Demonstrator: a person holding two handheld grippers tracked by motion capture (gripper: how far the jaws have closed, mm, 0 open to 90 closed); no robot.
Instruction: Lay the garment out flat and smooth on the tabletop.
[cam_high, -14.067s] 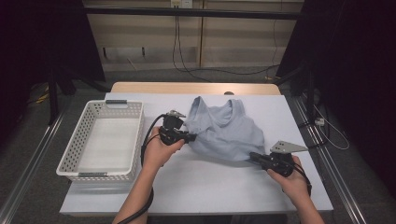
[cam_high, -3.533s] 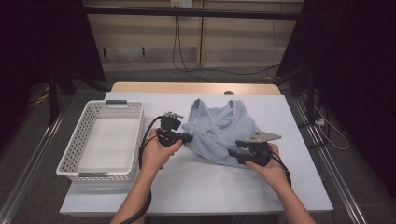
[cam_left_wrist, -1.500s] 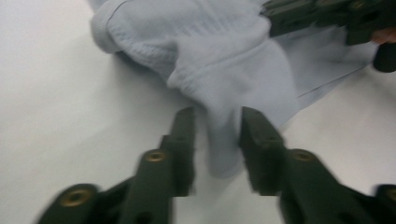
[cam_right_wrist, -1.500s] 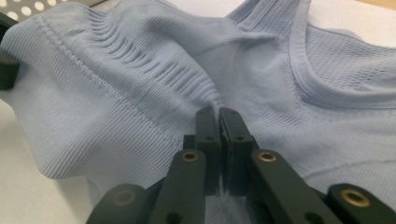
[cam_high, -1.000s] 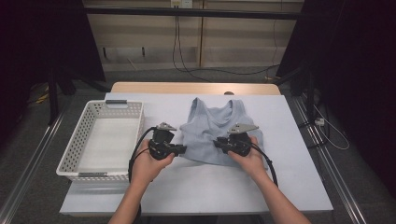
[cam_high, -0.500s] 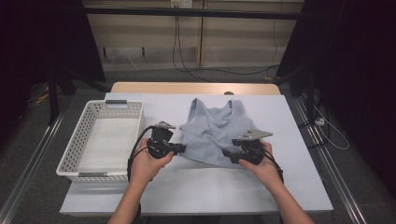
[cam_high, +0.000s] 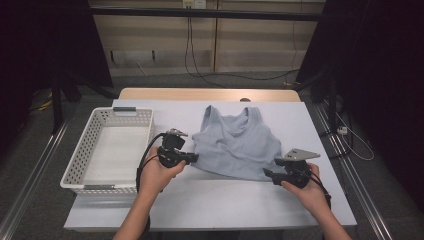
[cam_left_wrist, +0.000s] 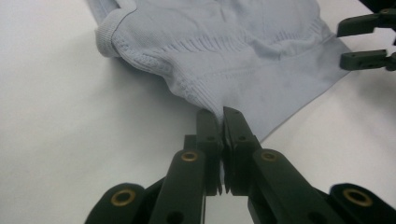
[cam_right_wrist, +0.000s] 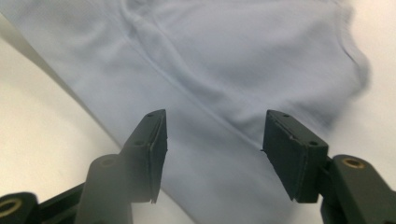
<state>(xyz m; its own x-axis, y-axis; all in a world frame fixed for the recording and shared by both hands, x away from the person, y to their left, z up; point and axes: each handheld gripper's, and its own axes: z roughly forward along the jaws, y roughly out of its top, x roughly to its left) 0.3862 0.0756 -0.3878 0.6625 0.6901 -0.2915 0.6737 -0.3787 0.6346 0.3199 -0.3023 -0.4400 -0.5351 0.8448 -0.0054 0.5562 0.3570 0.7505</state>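
Closest to the person, the left tongs (cam_left_wrist: 222, 122) are pinched tight on the bottom corner of the top (cam_high: 235, 145). A little fold of the ribbed hem is squeezed between the two black jaws. The right tongs (cam_high: 270, 175) sit by the other bottom corner. Their jaws stand apart and have just been opening. They hang over the cloth but do not press on it.

The top looks soft, thin and very light. It will bend and fold any way it is pulled, and it may slide on the smooth table (cam_high: 210, 207). It will not break. I think the best places to grab it are the hem corners and the thick ribbed edge, where the cloth is doubled and will not slip out.

The top is pale blue-grey with no sleeves, wide straps and a scooped neck. It lies spread out and mostly flat in the middle of the white table, with the straps pointing away from the person.

Off to the left stands a white basket (cam_high: 82, 162) with holes in its sides.
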